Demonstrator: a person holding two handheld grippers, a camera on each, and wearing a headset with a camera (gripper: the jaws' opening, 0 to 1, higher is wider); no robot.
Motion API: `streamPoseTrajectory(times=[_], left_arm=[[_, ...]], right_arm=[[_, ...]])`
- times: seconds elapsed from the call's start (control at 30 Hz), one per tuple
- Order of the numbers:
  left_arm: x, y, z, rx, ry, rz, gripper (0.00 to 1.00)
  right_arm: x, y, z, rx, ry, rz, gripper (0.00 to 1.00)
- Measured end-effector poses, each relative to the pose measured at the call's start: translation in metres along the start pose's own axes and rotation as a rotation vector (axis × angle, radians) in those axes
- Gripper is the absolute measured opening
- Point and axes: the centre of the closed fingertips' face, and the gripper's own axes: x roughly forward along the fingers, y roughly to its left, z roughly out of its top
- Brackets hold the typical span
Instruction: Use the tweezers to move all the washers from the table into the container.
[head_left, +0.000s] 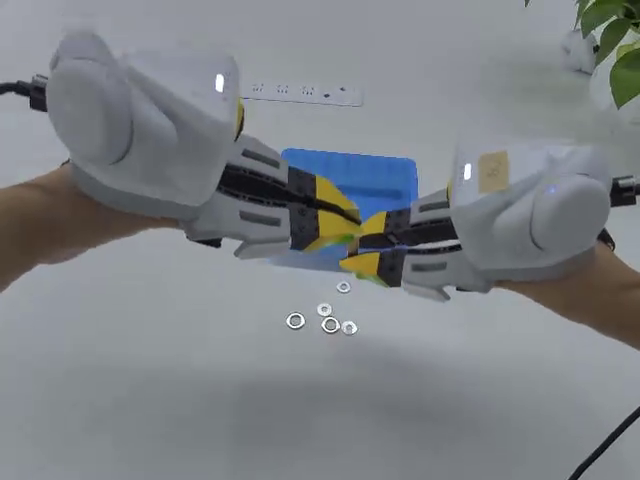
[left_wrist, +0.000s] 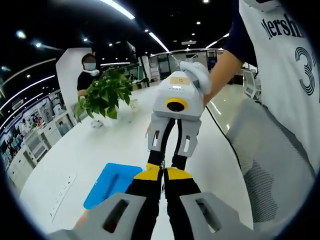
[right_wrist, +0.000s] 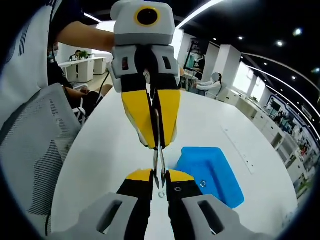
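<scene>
Steel tweezers (right_wrist: 157, 150) gripped by two grippers over a white table (head_left: 150, 400)
Five small silver washers (head_left: 330, 325) lie on the table just near of the one blue rectangular container (head_left: 350, 170); a sixth washer (right_wrist: 202, 183) seems to sit inside it. Left gripper (head_left: 340, 222) and right gripper (head_left: 362, 245) meet tip to tip, both clenched on the single thin tweezers.

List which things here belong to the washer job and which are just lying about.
Job:
- tweezers, between the left gripper and the right gripper
- washers, loose on the table
- blue container

Lying about:
- power strip
- potted plant
- mesh chair
</scene>
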Motion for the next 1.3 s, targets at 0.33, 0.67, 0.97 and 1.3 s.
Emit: streamPoseTrajectory(times=[0.33, 0.67, 0.97, 1.3], left_arm=[[0.003, -0.034, -0.016, -0.036, 0.035, -0.042, 0.05], [0.014, -0.034, -0.028, -0.079, 0.040, -0.052, 0.05], [0.021, -0.024, -0.037, -0.090, 0.055, -0.044, 0.06], [0.028, -0.023, -0.043, -0.092, 0.066, -0.053, 0.06]], right_arm=[[0.006, 0.039, -0.013, 0.045, 0.003, 0.038, 0.11], [0.010, 0.042, -0.030, 0.065, 0.028, 0.029, 0.11], [0.018, 0.032, -0.037, 0.056, 0.047, 0.011, 0.12], [0.019, 0.032, -0.046, 0.073, 0.066, 0.015, 0.12]])
